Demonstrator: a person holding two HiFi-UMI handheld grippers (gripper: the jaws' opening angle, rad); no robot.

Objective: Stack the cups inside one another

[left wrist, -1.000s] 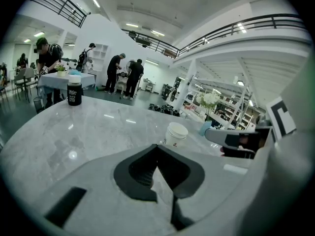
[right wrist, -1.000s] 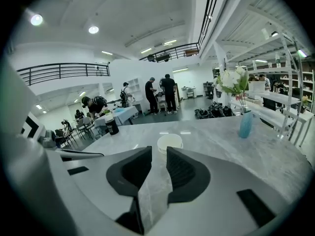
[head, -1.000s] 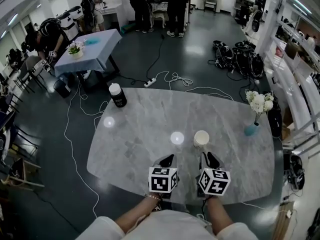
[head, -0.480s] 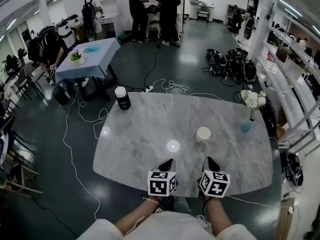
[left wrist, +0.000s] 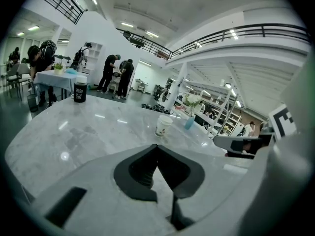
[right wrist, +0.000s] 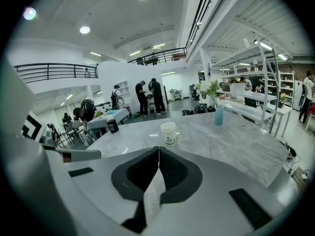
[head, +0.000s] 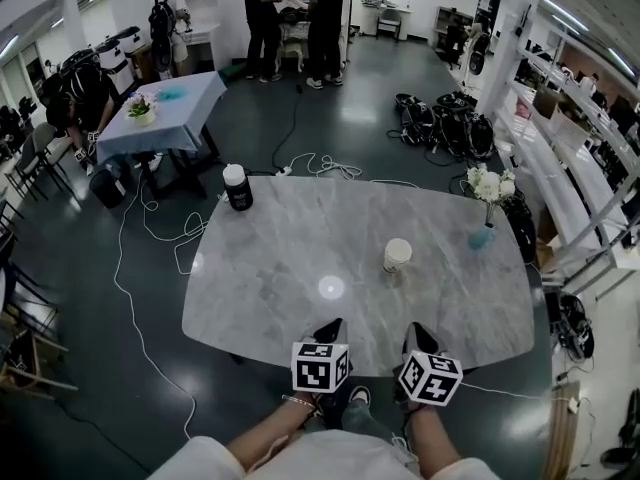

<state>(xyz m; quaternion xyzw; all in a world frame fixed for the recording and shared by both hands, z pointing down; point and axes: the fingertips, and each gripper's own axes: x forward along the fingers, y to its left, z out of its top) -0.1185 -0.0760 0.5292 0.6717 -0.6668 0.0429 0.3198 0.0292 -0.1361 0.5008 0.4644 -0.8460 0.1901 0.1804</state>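
Note:
A white paper cup [head: 397, 255] with a small print stands upright on the grey marble table [head: 270, 268], right of centre. It also shows in the left gripper view [left wrist: 163, 126] and in the right gripper view [right wrist: 169, 132]. Whether more cups sit nested in it I cannot tell. My left gripper [head: 333, 326] hangs over the table's near edge, jaws shut with nothing between them [left wrist: 157, 146]. My right gripper [head: 418, 333] is beside it, also shut and empty [right wrist: 158, 149]. Both point toward the cup and stand well short of it.
A black canister with a white lid [head: 237, 187] stands at the table's far left corner. A blue vase of white flowers [head: 483, 234] is at the far right edge. Cables lie on the floor beyond the table, and people stand at the back of the room.
Both grippers have drawn back from the cup toward the table's near edge. The cup stays on the table, now farther ahead of them.

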